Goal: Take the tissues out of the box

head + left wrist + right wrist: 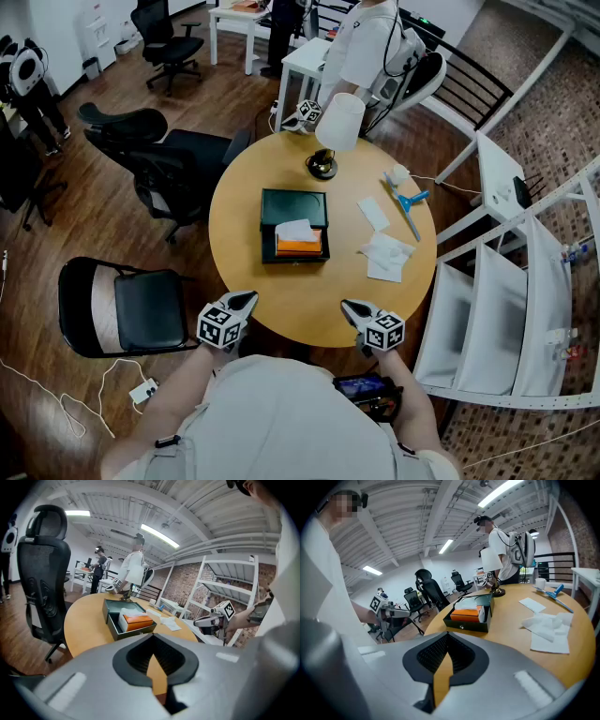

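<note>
A dark green box lies open in the middle of the round wooden table. Inside it sits an orange tissue pack with a white tissue sticking up from it. Loose white tissues lie on the table to the box's right, and one more tissue lies behind them. My left gripper and right gripper hover at the near table edge, both shut and empty, well short of the box. The box shows ahead in both gripper views.
A lamp stands at the far edge, with a blue-handled tool and a small white object to the right. A person stands beyond the table. Black chairs are on the left, white shelving on the right.
</note>
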`<state>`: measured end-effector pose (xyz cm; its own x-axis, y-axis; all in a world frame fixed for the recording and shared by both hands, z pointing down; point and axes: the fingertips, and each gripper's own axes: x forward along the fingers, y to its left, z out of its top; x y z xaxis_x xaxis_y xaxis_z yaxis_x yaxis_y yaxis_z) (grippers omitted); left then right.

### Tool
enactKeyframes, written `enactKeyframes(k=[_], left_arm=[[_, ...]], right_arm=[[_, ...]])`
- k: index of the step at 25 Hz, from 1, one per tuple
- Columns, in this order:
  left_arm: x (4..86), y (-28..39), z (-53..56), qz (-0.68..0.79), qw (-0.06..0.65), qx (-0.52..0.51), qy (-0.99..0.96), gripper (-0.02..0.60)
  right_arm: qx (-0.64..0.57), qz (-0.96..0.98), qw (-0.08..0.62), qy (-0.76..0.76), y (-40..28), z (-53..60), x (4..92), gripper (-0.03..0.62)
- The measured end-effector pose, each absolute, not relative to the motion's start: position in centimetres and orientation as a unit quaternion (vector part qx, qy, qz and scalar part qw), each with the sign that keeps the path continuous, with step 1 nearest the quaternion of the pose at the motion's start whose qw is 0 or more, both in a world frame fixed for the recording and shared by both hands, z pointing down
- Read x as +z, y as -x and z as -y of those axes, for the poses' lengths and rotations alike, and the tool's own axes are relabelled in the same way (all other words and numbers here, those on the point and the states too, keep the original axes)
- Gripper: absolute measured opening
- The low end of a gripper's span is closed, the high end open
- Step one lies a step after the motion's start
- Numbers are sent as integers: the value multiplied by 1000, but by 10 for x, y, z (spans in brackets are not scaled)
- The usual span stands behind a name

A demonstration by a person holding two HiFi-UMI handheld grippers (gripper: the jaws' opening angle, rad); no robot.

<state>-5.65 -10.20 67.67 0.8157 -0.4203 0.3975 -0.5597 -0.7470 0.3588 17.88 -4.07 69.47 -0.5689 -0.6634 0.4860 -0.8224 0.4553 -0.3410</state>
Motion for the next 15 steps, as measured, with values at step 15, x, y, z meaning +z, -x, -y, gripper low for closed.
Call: enactKeyframes(k=[15], left_arm=[[675, 73, 80, 350, 265, 153, -885, 0]], right_arm=[[153, 870, 384, -270, -141, 180, 742, 132]])
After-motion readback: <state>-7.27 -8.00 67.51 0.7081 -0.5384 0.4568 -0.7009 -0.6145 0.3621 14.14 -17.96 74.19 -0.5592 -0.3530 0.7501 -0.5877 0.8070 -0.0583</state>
